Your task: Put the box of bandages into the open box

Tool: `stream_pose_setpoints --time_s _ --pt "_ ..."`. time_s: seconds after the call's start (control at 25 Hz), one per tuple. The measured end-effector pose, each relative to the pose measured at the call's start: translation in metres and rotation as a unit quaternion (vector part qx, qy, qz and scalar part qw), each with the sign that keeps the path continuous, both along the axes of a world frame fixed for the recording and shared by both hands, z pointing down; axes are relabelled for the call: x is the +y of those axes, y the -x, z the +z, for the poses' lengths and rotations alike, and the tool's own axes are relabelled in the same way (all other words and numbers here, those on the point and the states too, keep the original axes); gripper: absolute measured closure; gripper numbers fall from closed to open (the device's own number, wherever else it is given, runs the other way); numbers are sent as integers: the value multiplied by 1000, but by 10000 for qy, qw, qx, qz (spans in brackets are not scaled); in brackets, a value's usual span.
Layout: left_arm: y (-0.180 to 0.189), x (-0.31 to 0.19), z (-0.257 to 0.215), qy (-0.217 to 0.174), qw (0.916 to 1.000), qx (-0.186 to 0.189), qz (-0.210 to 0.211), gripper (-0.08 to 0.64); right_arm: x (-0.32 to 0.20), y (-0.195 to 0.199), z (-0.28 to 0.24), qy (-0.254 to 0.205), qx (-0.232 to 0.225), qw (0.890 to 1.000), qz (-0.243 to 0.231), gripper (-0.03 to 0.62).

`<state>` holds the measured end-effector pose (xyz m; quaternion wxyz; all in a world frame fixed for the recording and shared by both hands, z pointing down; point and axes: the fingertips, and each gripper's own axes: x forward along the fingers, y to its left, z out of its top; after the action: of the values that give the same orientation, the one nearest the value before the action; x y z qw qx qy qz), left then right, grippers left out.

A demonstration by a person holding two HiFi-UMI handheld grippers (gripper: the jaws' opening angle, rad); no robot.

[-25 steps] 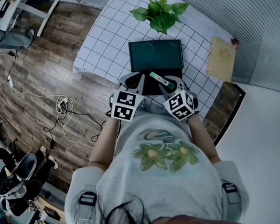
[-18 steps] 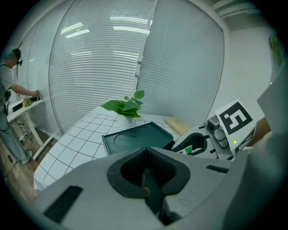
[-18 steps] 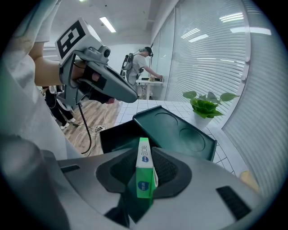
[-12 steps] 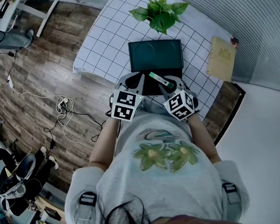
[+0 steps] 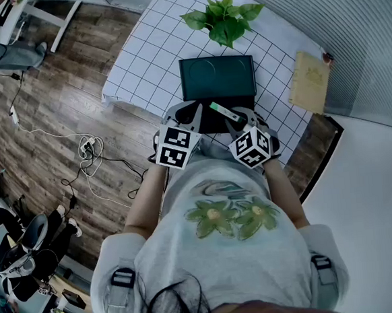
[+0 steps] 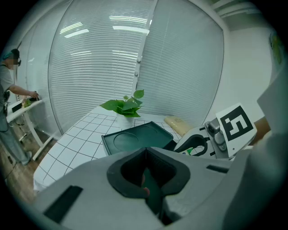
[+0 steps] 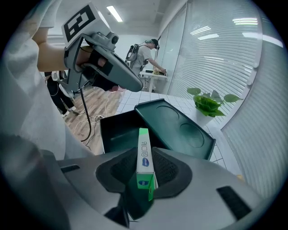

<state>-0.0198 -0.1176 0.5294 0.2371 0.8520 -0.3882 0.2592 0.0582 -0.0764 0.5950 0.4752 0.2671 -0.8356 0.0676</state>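
The box of bandages point(image 5: 224, 112), a slim green and white carton, is pinched between the pads of my right gripper point(image 5: 237, 120) and juts forward from the jaws point(image 7: 143, 157). It hangs over the near right part of the open box point(image 5: 207, 122), whose dark inside point(image 7: 118, 130) lies just below and ahead. The box's dark green lid point(image 5: 218, 76) leans open behind it. My left gripper point(image 5: 188, 112) hovers at the box's near left corner with its jaw tips together point(image 6: 145, 150) and nothing clearly held.
A potted plant point(image 5: 225, 15) stands at the table's far edge behind the lid. A yellowish board point(image 5: 310, 83) lies at the table's right end. The grid cloth point(image 5: 147, 55) ends at the left, above wooden floor with cables point(image 5: 87, 149).
My right gripper and the bandage box have edged very slightly to the left over the open box. The left gripper has stayed where it was.
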Motion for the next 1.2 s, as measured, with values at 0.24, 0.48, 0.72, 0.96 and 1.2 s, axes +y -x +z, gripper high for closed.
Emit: stream_pose_setpoints --time_s 0.24,0.48,0.72,0.96,1.2 --pt "0 0 2 8 10000 -22 12 552 4 -3 11 84 166 9998 -37 497" --pt "0 1 4 19 10000 -47 16 552 5 -4 15 124 174 9998 -28 497" --pt "-1 1 4 32 10000 -61 10 552 5 -6 19 153 235 9996 -49 497" --pt "-1 3 4 41 10000 -74 8 552 7 -8 23 194 295 9994 -66 497" --pt "-2 3 4 46 9999 -94 23 552 7 -11 27 237 332 9991 -84 497"
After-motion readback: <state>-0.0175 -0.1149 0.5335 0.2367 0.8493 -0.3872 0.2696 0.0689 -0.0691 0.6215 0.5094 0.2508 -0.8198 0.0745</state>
